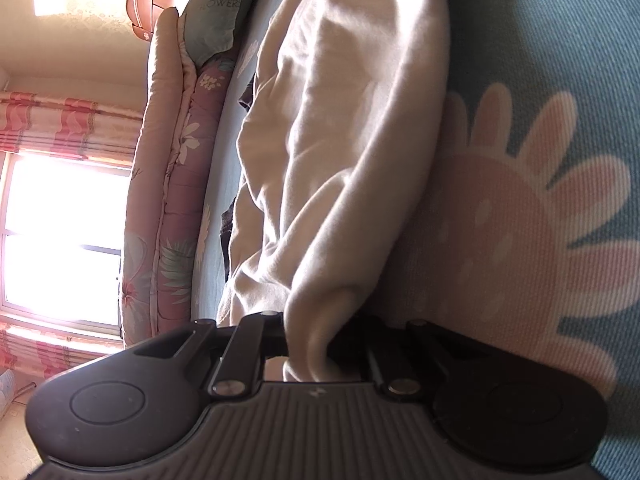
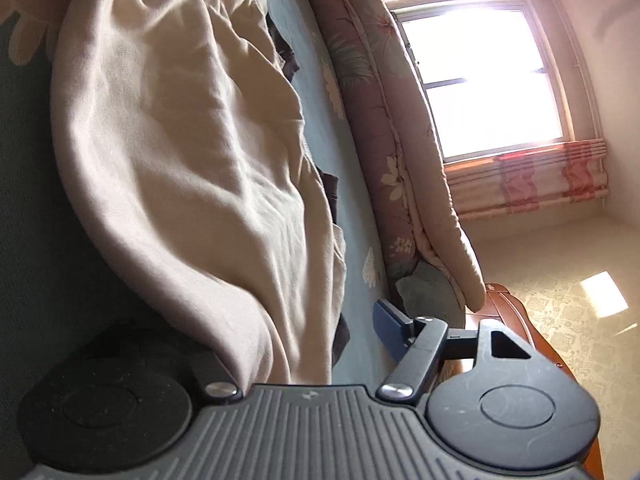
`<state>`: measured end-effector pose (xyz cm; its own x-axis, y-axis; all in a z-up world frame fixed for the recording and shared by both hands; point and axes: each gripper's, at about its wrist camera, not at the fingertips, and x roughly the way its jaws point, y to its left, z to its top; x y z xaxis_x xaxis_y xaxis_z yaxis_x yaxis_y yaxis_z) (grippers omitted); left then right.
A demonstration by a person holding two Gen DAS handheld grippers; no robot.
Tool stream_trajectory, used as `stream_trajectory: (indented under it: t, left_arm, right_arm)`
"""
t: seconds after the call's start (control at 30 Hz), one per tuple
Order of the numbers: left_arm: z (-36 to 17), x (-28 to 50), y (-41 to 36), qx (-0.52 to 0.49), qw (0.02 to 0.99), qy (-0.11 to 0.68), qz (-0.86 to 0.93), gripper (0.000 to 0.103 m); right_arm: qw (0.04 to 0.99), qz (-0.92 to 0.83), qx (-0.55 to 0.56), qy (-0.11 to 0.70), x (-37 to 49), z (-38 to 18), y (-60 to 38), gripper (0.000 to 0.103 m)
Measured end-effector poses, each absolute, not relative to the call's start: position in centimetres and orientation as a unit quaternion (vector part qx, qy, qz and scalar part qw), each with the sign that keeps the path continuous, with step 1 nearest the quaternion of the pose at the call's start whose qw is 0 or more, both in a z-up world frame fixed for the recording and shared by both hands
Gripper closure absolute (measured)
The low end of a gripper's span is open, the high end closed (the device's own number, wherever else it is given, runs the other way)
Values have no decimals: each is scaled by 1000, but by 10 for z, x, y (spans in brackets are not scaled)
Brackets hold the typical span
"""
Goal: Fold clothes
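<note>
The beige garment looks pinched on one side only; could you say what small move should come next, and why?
Probably close the right gripper on the garment's near edge. Its jaws stand open with cloth draped between them, while the left gripper is shut on its fold, so only one end is held.

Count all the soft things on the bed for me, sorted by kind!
Cream garment: 1
Dark garment, peeking from under the cream one: 1
Floral quilt: 1
Teal pillow: 1
Total: 4
</note>
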<state>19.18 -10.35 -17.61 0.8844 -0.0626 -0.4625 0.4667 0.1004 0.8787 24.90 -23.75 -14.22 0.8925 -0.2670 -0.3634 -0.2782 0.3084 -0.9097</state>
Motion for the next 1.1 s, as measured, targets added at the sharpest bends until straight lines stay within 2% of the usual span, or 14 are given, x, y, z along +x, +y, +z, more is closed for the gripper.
stream_trajectory:
  t: [0.07,0.1,0.13,0.17,0.57,0.77,0.93,1.1]
  left_arm:
    - [-176,193,-103,643,727,156,-184,100]
    - [-176,193,-102,642,728,156,-184,100]
    - [-176,194,-102,641,729,156,-185,100]
    - [-176,194,-101,640,729,155,-185,100]
    - [-170,202,-100,644,727,149,-184,96]
    - [-161,201,-102,647,727,143,-180,96]
    - [-148,194,-101,653,723,140,-178,97]
    - [-139,177,-97,656,720,145,-173,99]
  right_arm:
    - [779,20,-577,245,248,-142,-243,40]
    - [775,32,-573,263,248,-145,-245,57]
    - [771,44,-569,281,248,-148,-247,83]
    - [759,51,-582,288,247,-157,-246,85]
    - [753,39,-596,277,248,-156,-241,88]
    - [762,49,-591,260,234,-135,-244,88]
    - [764,63,-587,261,221,-116,-242,94]
    - [773,69,-574,260,206,-101,-242,94]
